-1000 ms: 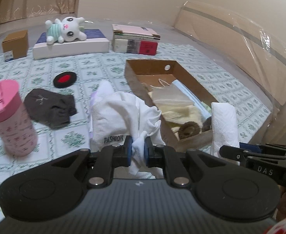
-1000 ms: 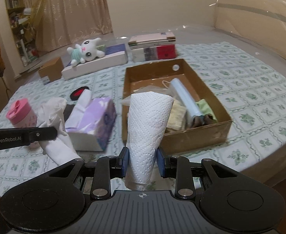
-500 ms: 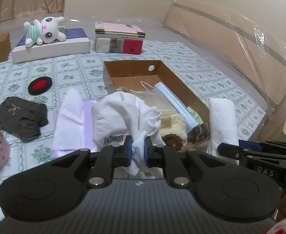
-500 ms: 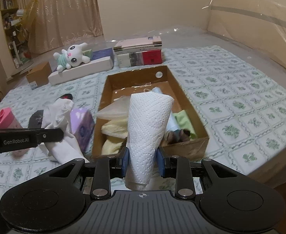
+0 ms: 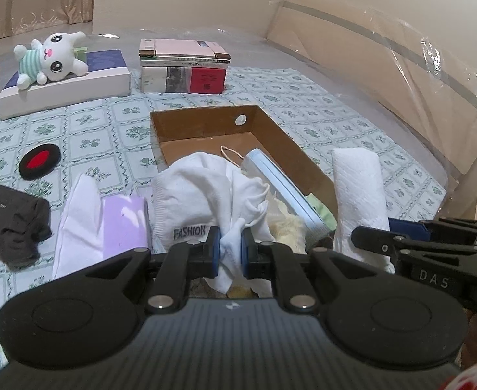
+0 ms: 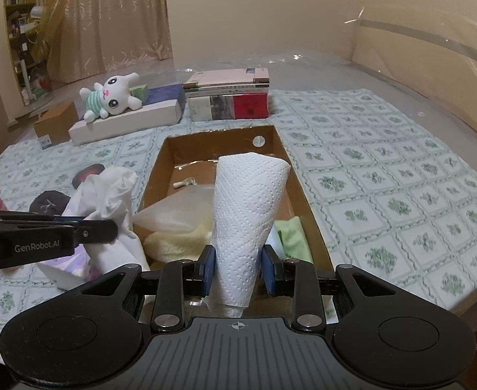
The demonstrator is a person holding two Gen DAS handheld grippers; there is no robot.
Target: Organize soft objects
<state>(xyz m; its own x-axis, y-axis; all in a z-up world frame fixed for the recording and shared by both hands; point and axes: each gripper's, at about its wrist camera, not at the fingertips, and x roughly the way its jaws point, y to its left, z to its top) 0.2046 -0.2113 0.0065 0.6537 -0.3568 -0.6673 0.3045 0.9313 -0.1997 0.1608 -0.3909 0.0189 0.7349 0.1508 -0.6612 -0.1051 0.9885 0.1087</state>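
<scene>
My left gripper (image 5: 231, 248) is shut on a bunched white sock (image 5: 206, 201) marked FASHION, held up over the near left corner of the brown cardboard box (image 5: 206, 123). My right gripper (image 6: 238, 268) is shut on a white paper towel roll (image 6: 246, 208), held upright above the near end of the same cardboard box (image 6: 306, 208). Inside the box lie a blue mask pack (image 5: 280, 188), cream cloth (image 6: 176, 240), a clear bag (image 6: 173, 211) and green cloth (image 6: 290, 234). In the right wrist view the left gripper (image 6: 108, 227) and the white sock (image 6: 108, 198) show at the left.
A purple tissue box (image 5: 121, 221) stands left of the box. A dark sock (image 5: 7, 221) and a black and red disc (image 5: 38, 161) lie on the patterned cloth. A plush bunny (image 5: 53, 58) on a flat white box, stacked books (image 5: 183, 71) and a plastic-wrapped headboard (image 5: 400, 74) lie beyond.
Both grippers have travelled rightwards with their loads, from beside the tissue box to over the cardboard box. The pink cup has slid almost out of the left view.
</scene>
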